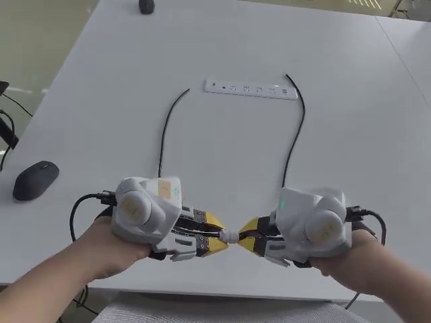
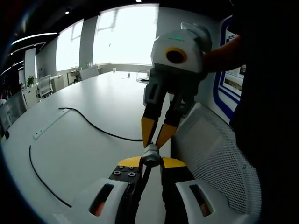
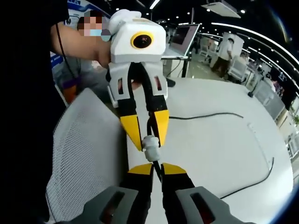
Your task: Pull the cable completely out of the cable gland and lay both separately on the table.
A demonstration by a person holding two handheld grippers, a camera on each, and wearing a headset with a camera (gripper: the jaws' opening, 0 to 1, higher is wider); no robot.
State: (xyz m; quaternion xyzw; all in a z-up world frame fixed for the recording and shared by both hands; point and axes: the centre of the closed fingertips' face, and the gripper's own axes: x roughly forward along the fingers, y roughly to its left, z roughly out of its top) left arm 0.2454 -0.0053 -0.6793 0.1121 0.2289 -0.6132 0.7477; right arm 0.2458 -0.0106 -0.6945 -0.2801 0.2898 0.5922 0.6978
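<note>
A small white cable gland (image 1: 229,236) hangs just above the table's near edge, between two grippers that meet tip to tip. My left gripper (image 1: 219,241) is shut on the gland (image 2: 150,153). My right gripper (image 1: 246,241) is shut on the black cable (image 3: 158,173) right where it leaves the gland (image 3: 150,146). The cable still runs through the gland and on between the left jaws. Two long black stretches of cable (image 1: 163,131) (image 1: 296,128) lie on the white table (image 1: 229,161) and run back under the grippers.
A white power strip (image 1: 250,89) lies across the far middle of the table. A dark mouse (image 1: 35,180) sits at the left edge and another dark object (image 1: 146,6) at the far end. A mesh chair (image 2: 210,154) stands below the near edge.
</note>
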